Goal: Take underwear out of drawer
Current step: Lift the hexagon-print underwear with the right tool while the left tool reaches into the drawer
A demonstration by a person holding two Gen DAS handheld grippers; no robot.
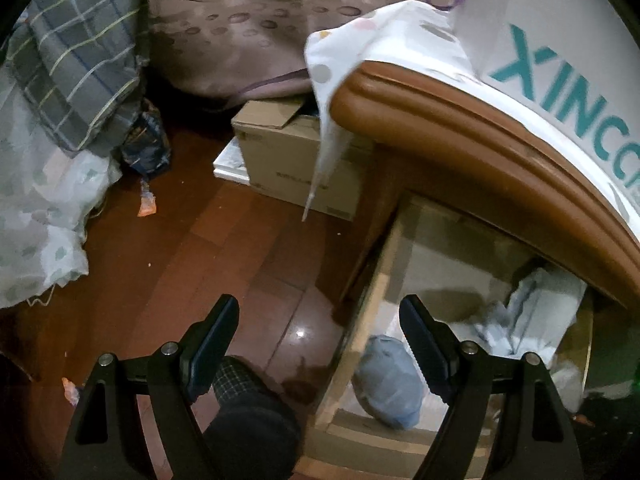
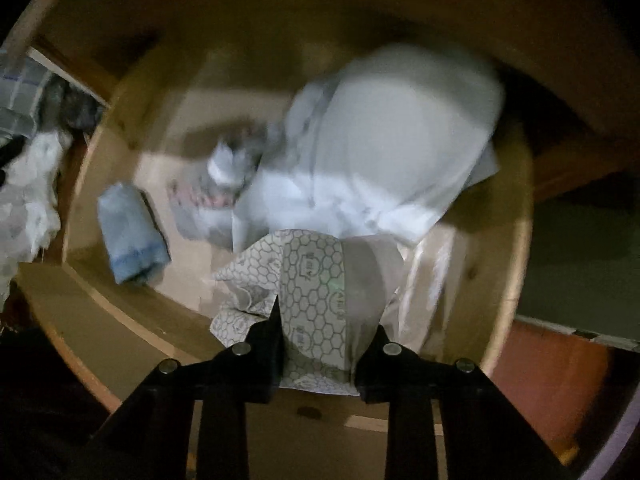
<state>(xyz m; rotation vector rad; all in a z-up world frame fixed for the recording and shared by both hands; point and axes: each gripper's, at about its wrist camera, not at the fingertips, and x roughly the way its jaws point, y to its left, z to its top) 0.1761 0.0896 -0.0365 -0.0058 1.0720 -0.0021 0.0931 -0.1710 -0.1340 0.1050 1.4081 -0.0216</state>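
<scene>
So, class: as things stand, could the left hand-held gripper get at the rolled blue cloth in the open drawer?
Probably yes. The left hand-held gripper stands open and empty above the drawer's side wall, the rolled blue cloth lies uncovered just below its right finger, and nothing sits between them.

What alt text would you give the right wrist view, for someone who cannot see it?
The right tongs, pointing down into an open wooden drawer, are shut on a honeycomb-print garment. Behind it lie a pale crumpled cloth and, to the left, a blue roll; the picture is dim and motion-blurred.
</scene>
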